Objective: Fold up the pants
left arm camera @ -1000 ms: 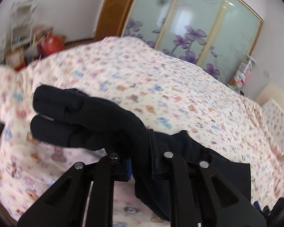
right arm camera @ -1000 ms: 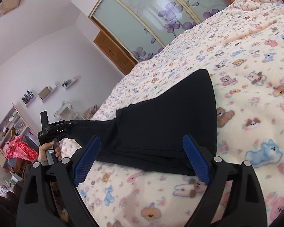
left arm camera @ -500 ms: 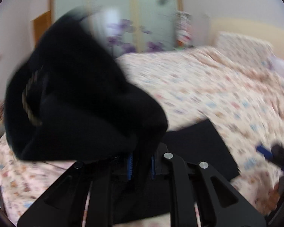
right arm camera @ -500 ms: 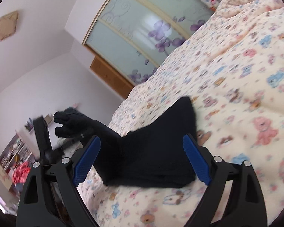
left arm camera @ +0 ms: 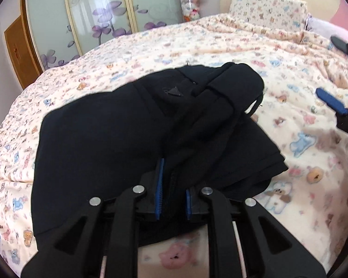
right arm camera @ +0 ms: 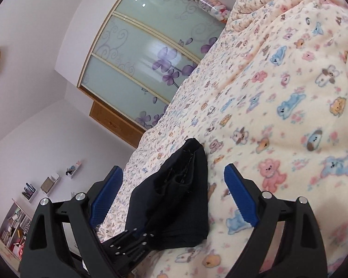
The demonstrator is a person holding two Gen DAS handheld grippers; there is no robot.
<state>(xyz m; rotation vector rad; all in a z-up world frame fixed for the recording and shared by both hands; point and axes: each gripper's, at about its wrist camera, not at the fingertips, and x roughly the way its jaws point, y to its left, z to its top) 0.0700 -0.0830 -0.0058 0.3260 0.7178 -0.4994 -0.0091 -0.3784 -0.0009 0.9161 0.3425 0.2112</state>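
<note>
Cartoon-print bedspread (left arm camera: 220,46) under black pants (left arm camera: 99,134), folded, bunched; left gripper (left arm camera: 172,194) pinching fabric; right gripper (right arm camera: 171,199) spread wide.

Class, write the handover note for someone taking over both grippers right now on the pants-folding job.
Left gripper: shut on a bunch of the black pants, low over the bed.
Right gripper: open, holding nothing, off to the right of the pants.
Done: one end is laid over the rest, so the pants lie doubled on the bed.
Left: release the left grip, flatten the lumpy top layer, square the edges, and fold again if needed.
</note>
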